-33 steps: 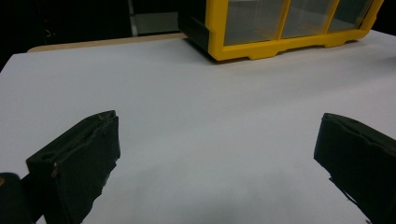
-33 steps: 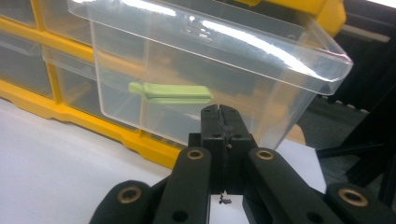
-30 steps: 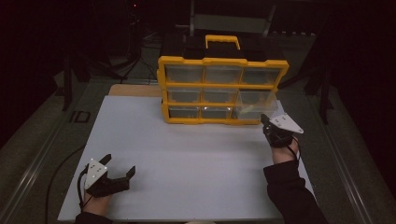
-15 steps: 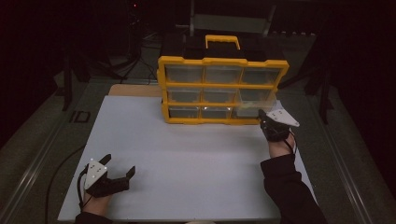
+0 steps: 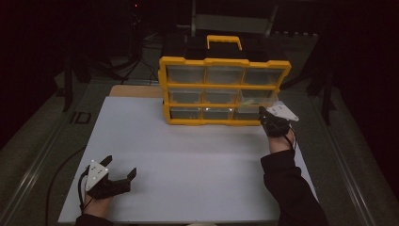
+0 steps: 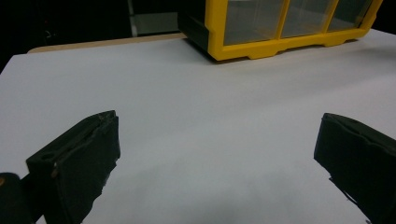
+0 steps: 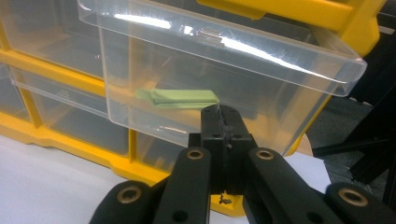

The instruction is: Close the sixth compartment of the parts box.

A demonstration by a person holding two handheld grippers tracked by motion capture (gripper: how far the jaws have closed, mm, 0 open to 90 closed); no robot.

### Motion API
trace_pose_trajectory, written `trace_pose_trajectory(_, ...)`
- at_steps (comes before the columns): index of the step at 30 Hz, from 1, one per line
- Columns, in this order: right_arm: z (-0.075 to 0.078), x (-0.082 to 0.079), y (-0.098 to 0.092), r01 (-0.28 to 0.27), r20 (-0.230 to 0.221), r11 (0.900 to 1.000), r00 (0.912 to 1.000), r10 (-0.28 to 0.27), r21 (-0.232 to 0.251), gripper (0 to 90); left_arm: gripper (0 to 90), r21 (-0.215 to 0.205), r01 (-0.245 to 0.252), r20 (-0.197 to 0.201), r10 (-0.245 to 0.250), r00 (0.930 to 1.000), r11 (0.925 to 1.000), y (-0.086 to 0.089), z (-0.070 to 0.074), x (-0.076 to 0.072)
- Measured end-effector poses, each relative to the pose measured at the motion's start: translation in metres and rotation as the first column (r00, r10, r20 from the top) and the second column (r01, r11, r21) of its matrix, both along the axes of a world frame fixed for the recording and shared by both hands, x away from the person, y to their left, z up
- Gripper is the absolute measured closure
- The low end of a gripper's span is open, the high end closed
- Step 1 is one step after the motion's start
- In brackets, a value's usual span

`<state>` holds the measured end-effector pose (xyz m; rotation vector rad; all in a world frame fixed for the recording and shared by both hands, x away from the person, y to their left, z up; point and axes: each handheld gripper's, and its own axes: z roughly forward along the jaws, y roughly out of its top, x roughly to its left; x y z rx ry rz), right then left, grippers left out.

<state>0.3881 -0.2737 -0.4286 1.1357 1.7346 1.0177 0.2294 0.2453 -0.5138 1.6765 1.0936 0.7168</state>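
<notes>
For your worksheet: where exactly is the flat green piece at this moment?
In the right gripper view, the flat green piece lies inside the pulled-out clear drawer of the yellow organiser, just beyond the shut right gripper.

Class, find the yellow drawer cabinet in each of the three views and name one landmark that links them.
High view: yellow drawer cabinet stands at the table's far middle.
Left gripper view: its bottom corner sits top right.
Right gripper view: close up, across the top, one clear drawer pulled out.
Shared landmark: the cabinet's yellow bottom rail.
</notes>
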Motion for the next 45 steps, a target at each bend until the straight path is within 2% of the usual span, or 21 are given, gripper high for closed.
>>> trace_pose_trajectory(28, 0.004, 0.027, 0.005, 0.014, -0.017, 1.000, 0.9998, -0.015, -0.013, 90.0, 1.2, -0.002, 0.010, 0.000, -0.010, 1.0000, 1.0000, 0.000, 0.000, -0.001)
trace_pose_trajectory(45, 0.008, 0.039, 0.008, 0.020, -0.017, 1.000, 0.9996, -0.020, -0.024, 90.0, 1.2, -0.005, 0.002, 0.000, -0.002, 1.0000, 1.0000, 0.001, 0.000, -0.001)
